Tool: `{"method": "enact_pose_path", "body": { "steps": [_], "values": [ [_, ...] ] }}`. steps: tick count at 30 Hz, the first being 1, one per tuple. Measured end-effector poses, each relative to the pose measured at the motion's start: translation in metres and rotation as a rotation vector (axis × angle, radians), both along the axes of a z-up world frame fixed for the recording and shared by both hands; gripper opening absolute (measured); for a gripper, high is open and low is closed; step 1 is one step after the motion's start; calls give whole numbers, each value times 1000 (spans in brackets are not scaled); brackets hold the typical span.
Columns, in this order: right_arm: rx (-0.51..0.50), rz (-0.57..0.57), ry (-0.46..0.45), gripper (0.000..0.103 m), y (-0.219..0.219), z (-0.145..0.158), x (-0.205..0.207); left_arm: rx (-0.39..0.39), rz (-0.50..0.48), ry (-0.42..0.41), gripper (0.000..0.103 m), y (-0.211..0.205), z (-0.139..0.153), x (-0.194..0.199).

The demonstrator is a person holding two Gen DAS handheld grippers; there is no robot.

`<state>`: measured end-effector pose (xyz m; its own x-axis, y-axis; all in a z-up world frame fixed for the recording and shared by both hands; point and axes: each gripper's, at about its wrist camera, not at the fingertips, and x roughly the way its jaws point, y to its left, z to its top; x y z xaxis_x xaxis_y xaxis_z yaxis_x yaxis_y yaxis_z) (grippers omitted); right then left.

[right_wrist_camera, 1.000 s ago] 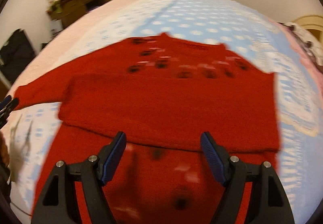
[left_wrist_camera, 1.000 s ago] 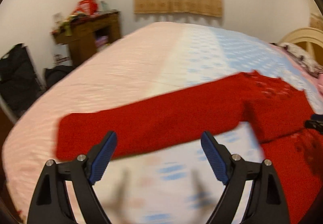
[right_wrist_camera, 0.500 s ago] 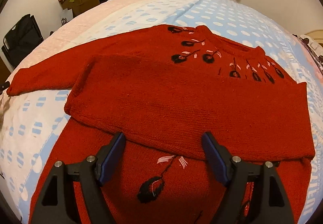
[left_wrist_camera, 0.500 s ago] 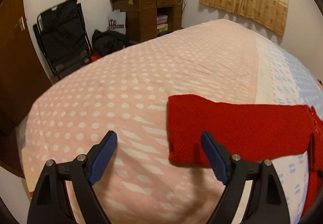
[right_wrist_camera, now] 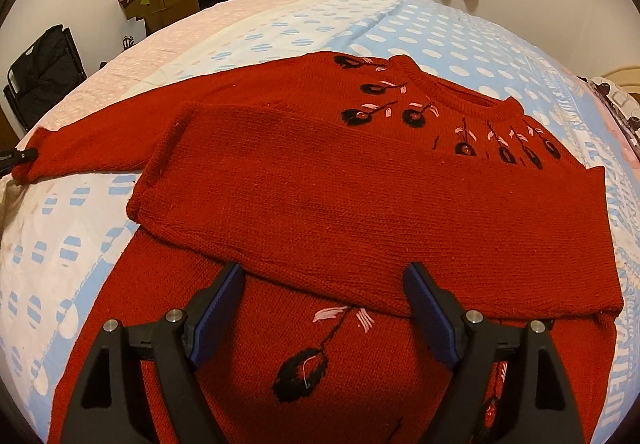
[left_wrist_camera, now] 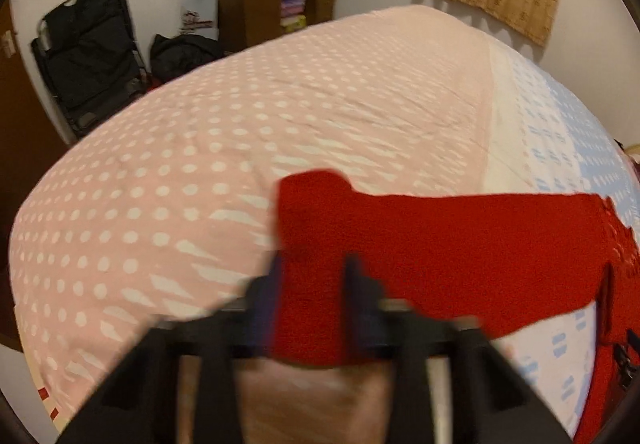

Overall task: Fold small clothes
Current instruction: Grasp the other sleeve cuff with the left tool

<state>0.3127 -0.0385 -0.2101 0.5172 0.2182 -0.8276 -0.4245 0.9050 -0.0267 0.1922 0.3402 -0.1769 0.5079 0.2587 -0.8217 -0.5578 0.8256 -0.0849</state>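
Left wrist view: left hand-held gripper (left_wrist_camera: 310,296), open before, now closing on the sweater (left_wrist_camera: 460,244) cuff.

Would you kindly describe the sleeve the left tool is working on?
On the bed lies a red sweater. Its outstretched sleeve reaches onto the pink dotted side, cuff between the closing left tool. The other sleeve lies folded across the chest.

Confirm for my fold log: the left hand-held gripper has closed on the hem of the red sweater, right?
Not the hem. The left hand-held gripper is closing on the cuff end of the outstretched sleeve of the red sweater, as the left wrist view shows.
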Motion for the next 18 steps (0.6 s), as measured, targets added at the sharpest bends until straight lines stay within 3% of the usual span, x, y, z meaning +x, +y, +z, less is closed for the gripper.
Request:
{"method": "enact_pose_path", "body": {
  "steps": [11, 18],
  "values": [
    [4, -1, 4, 84, 0, 3, -1, -45, -20, -81, 15, -7, 30, -7],
    [28, 2, 7, 84, -8, 22, -10, -39, -119, -176, 15, -43, 70, 5]
  ]
}}
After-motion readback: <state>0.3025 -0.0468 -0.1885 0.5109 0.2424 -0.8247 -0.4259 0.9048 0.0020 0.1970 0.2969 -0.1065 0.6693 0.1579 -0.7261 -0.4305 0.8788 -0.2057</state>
